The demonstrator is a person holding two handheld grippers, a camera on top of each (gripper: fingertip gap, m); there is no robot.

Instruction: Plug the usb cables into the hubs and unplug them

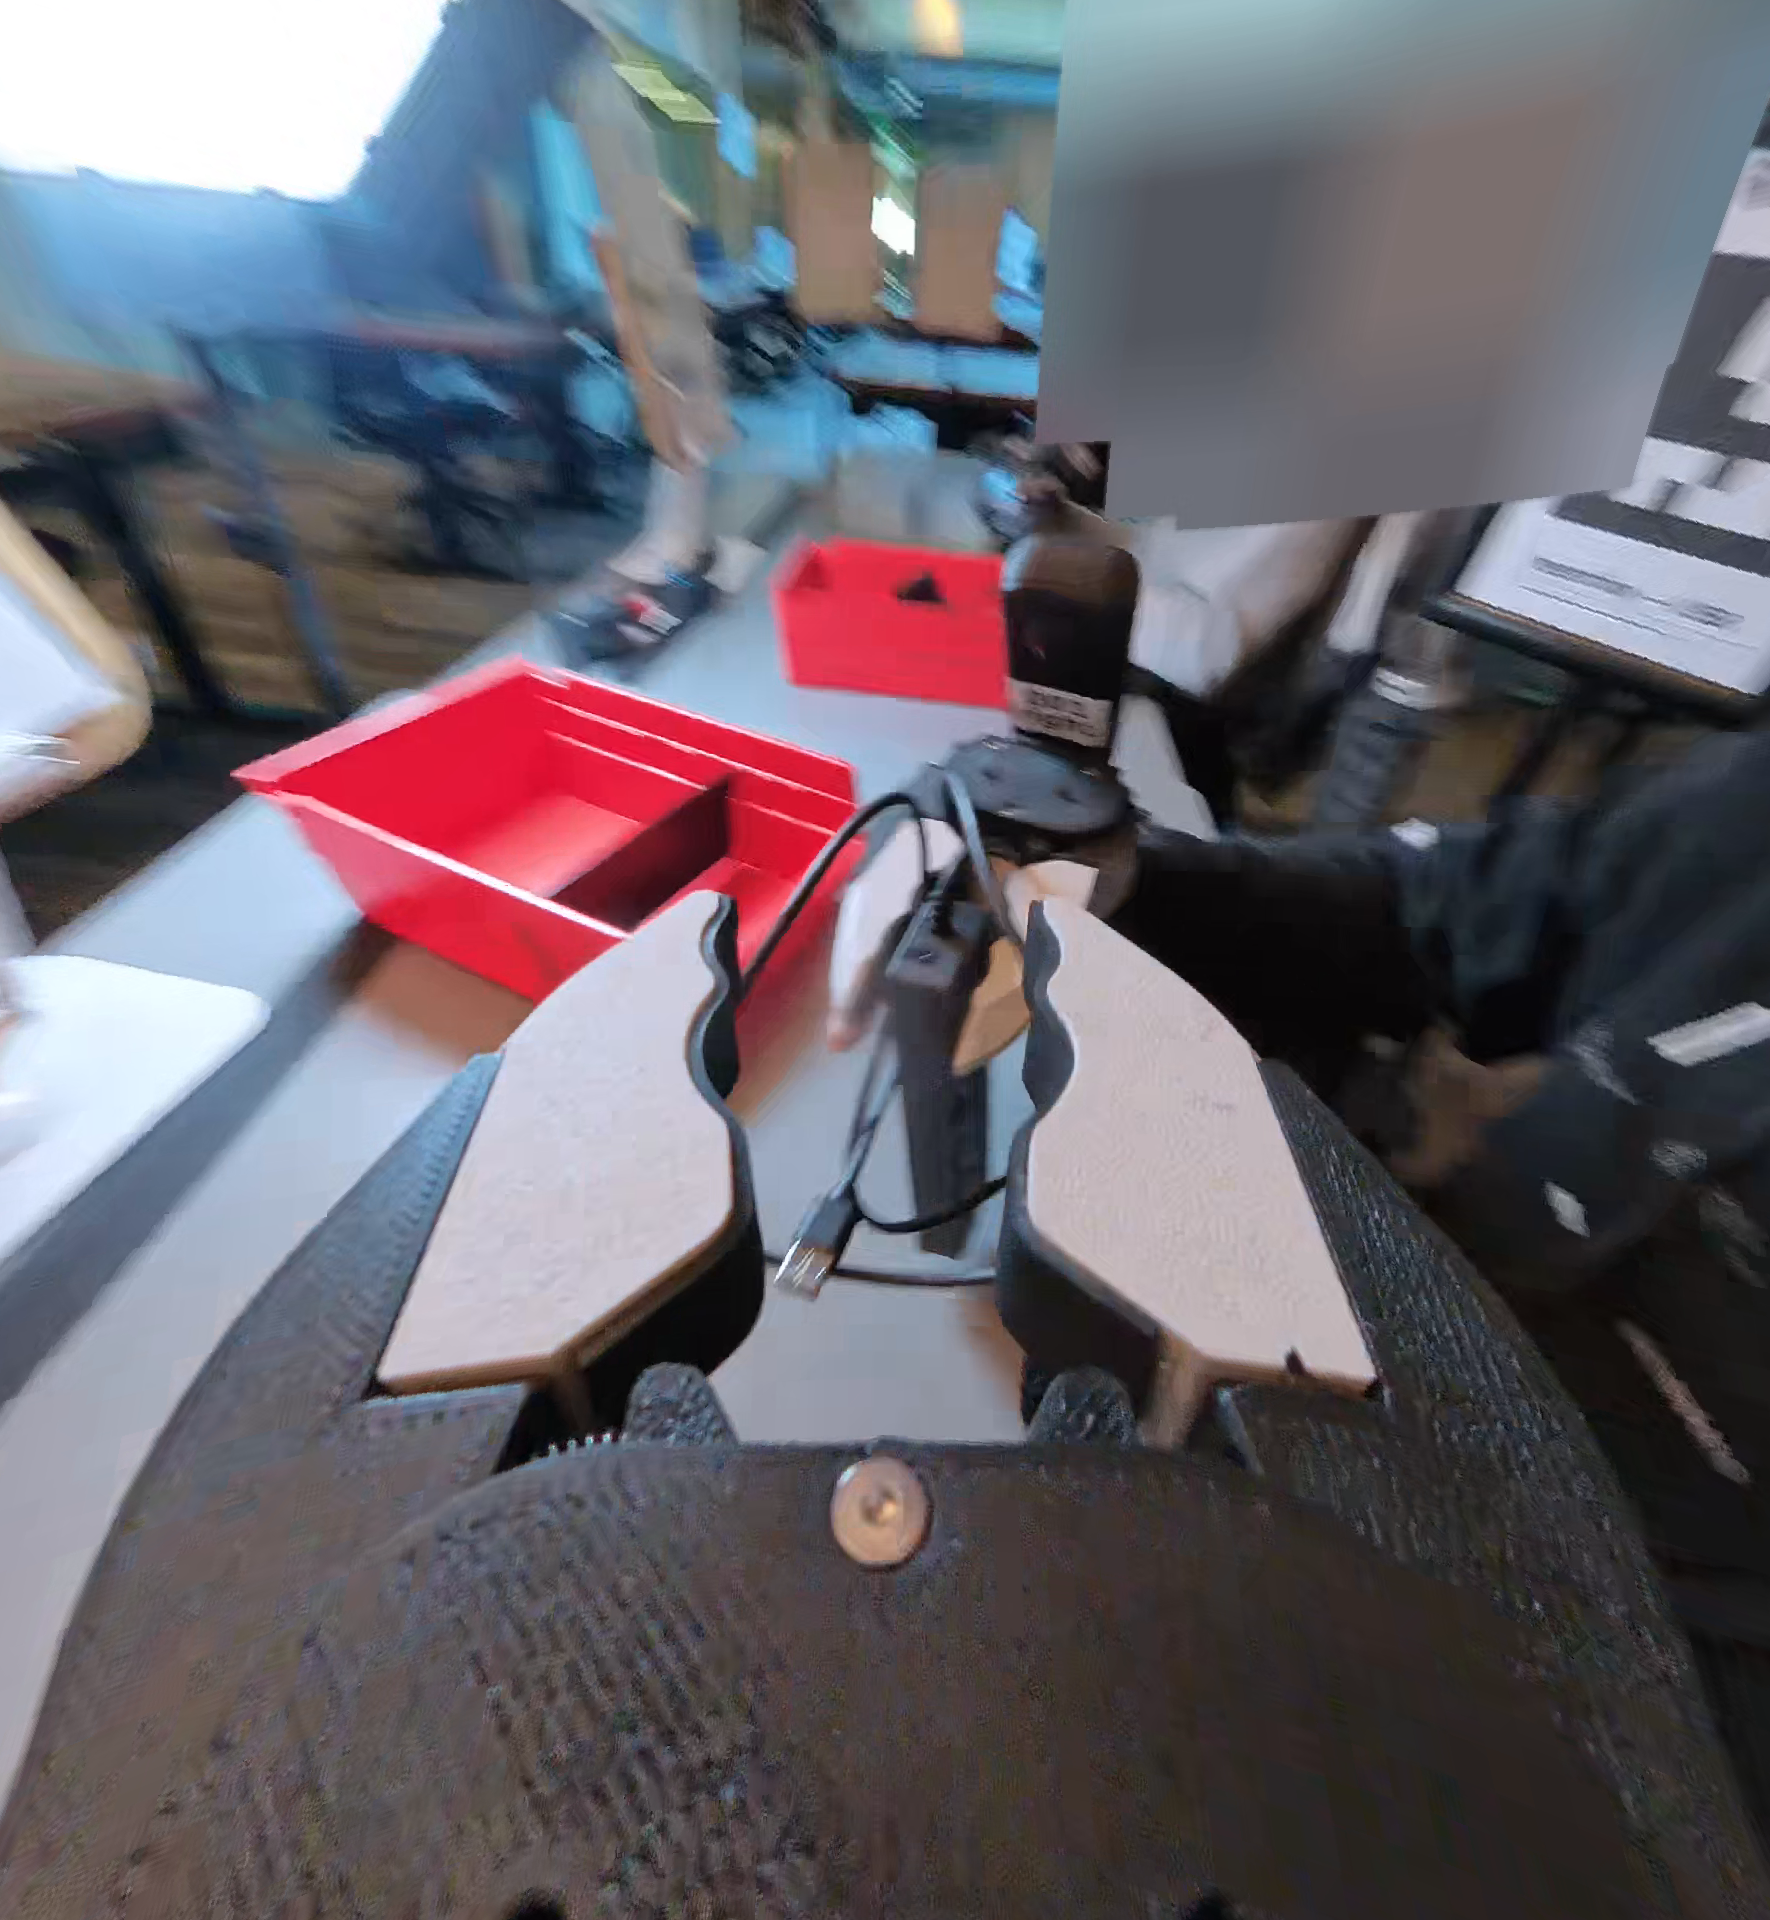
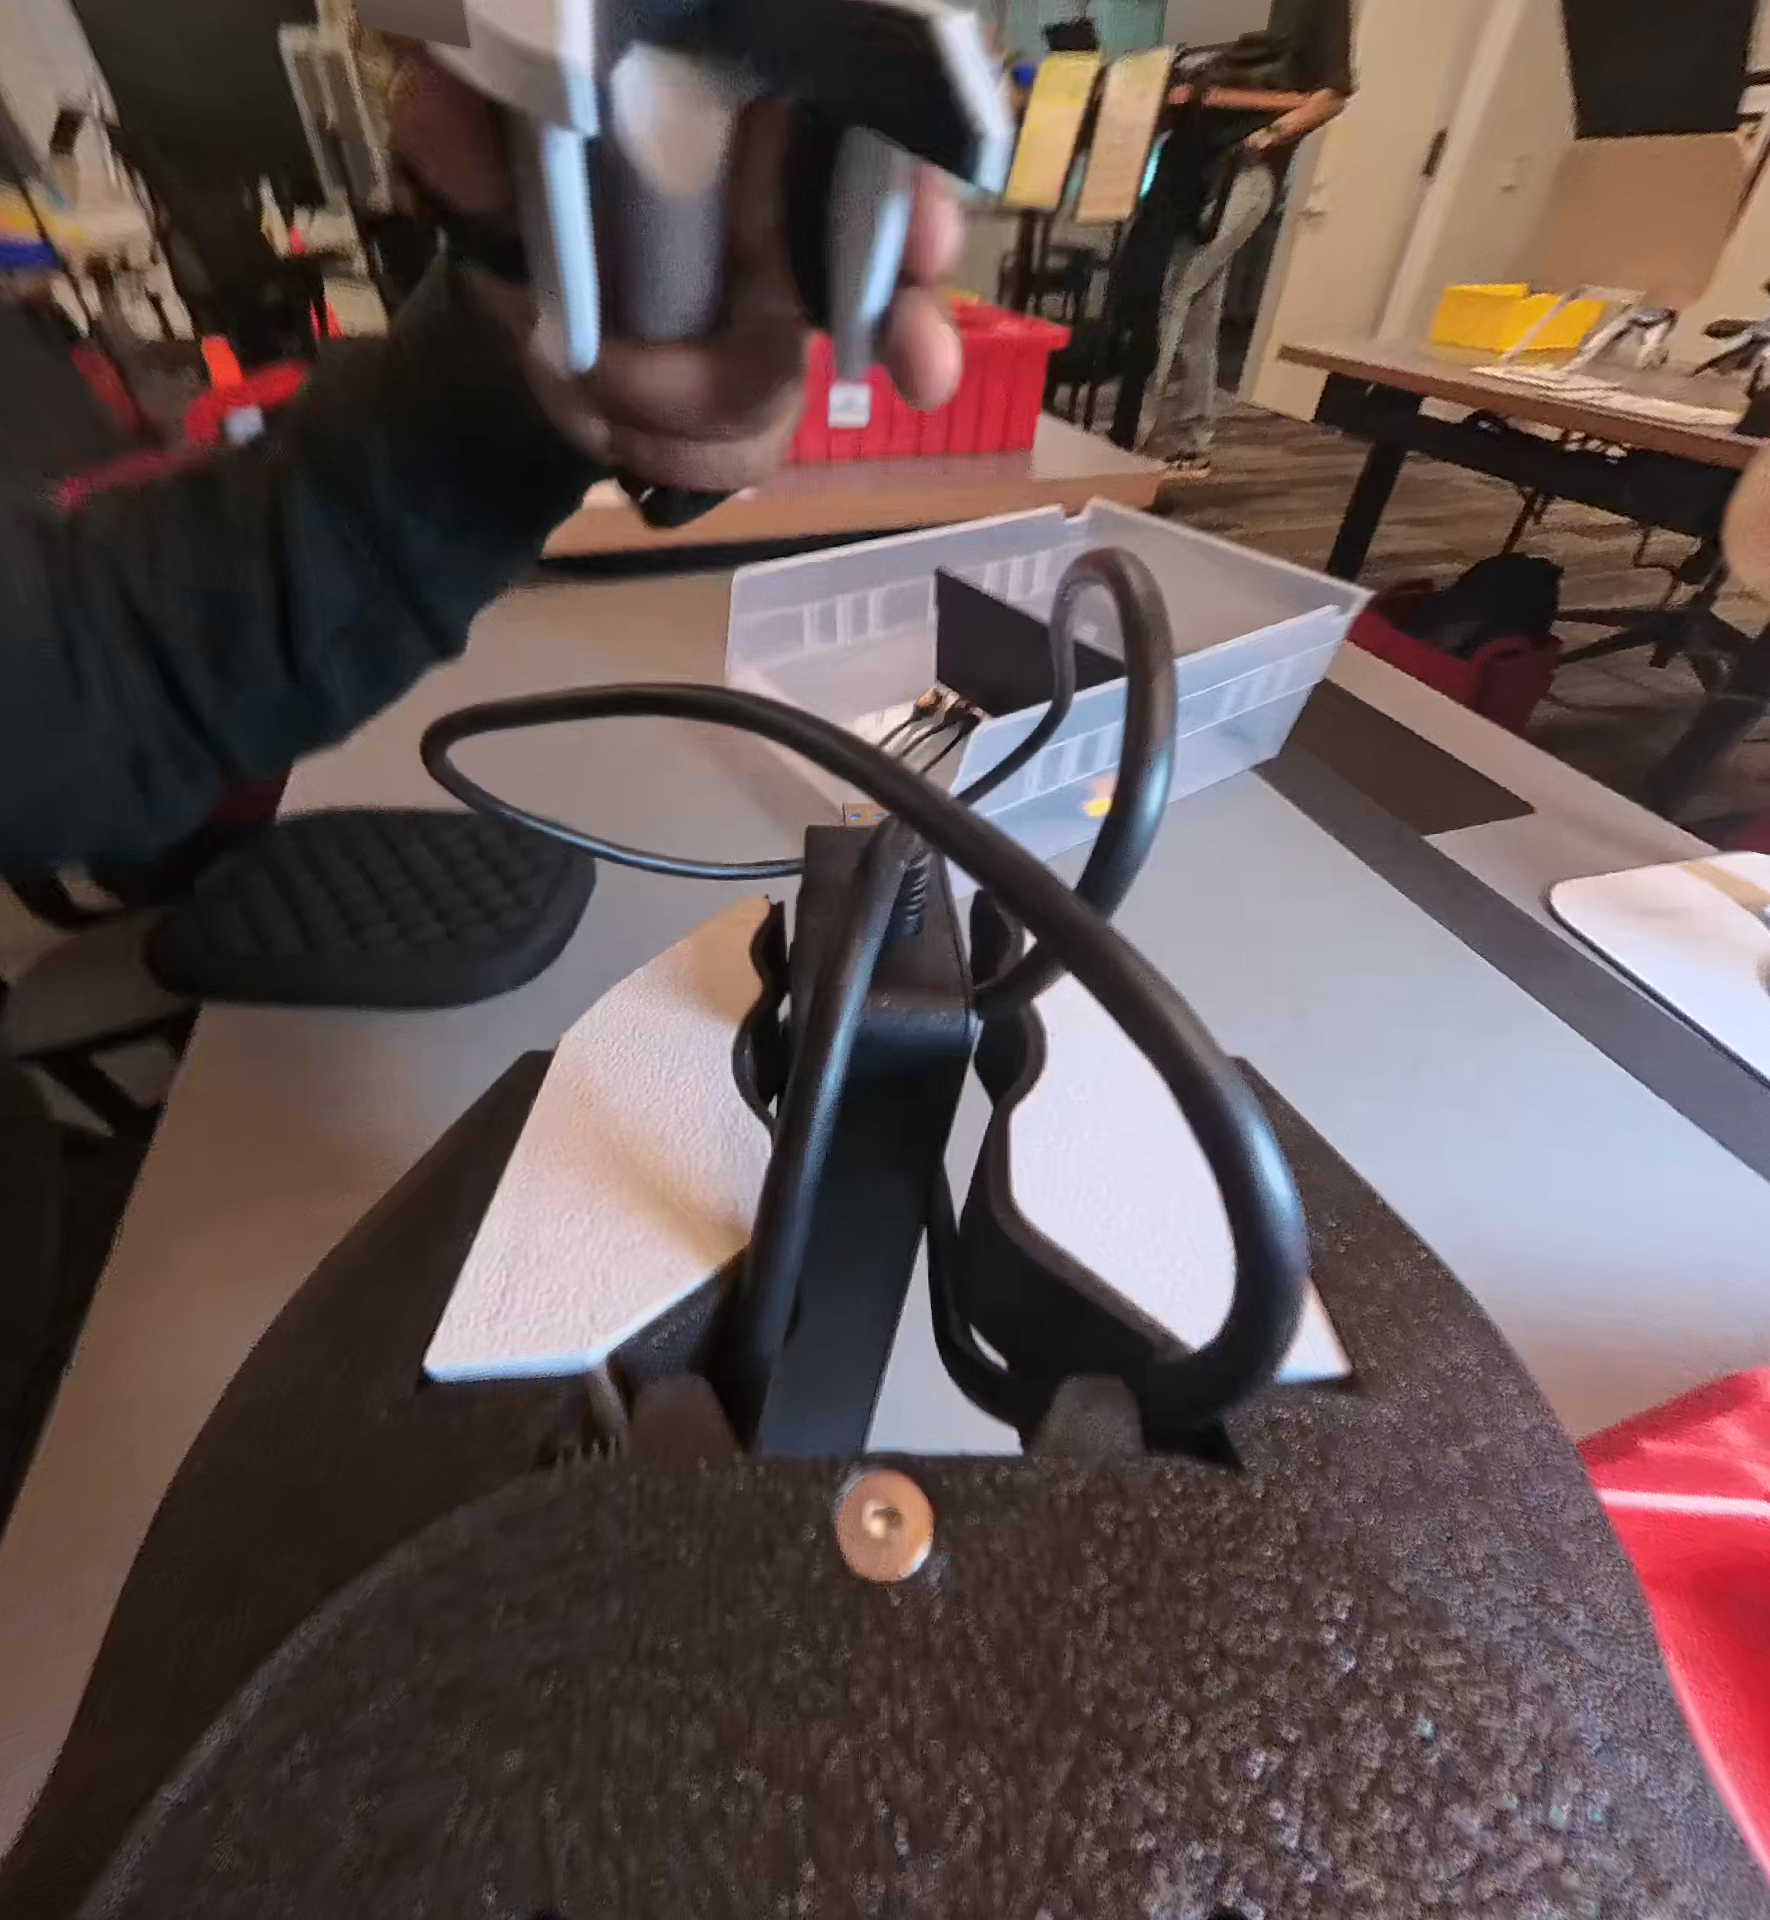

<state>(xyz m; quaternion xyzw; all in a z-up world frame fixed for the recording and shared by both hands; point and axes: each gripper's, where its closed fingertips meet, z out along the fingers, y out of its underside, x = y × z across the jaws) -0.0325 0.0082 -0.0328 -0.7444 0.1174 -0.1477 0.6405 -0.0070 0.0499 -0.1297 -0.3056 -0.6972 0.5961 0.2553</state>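
Note:
My right gripper [image 2: 881, 925] is shut on a slim black USB hub [image 2: 860, 1091] and holds it above the grey table [image 2: 1276, 987]. A thick black cable [image 2: 1120, 727] and a thin one [image 2: 548, 717] loop off the hub. In the left wrist view the hub [image 1: 938, 1060] hangs upright from the right gripper [image 1: 948, 935], just beyond my open, empty left gripper [image 1: 876, 925]. A loose silver USB plug [image 1: 808, 1252] dangles on its black cable [image 1: 819, 883] between my left fingers. A hand holds the left gripper [image 2: 715, 358] above and behind the hub.
A red divided bin [image 1: 548, 831] stands on the table to the left and another red bin [image 1: 891, 623] farther back. A clear bin [image 2: 1047, 644] with a black divider holds more plugs. A white stand base [image 2: 1712, 956] sits at the right. A dark-sleeved arm [image 1: 1483, 935] reaches in. Spacing between my two grippers at the tips: around 11 cm.

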